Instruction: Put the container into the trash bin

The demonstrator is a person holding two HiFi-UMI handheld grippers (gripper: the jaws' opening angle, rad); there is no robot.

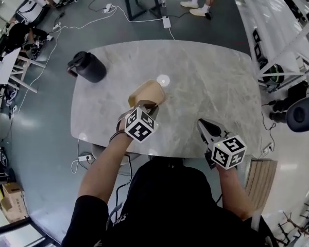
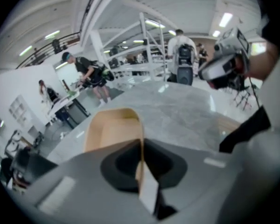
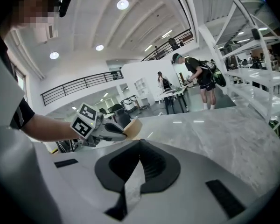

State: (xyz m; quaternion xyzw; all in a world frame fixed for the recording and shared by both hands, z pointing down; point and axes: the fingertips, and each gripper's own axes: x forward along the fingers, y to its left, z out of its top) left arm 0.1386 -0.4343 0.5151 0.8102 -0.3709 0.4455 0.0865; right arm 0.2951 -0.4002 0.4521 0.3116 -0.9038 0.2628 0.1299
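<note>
Waiting at the far left corner of the marble table [image 1: 211,81], the black trash bin [image 1: 87,67] is standing well apart from both grippers; whether it is resting on the top or beside it is unclear. To its right, the left gripper [image 1: 147,107] is pinching one thin wall of the tan container [image 1: 147,92] between its nearly closed jaws, holding the open tray tilted over the middle of the table. Further right, near the table's front edge, the right gripper [image 1: 202,122] is pointing across the table with its jaws pressed together and nothing lying between them.
</note>
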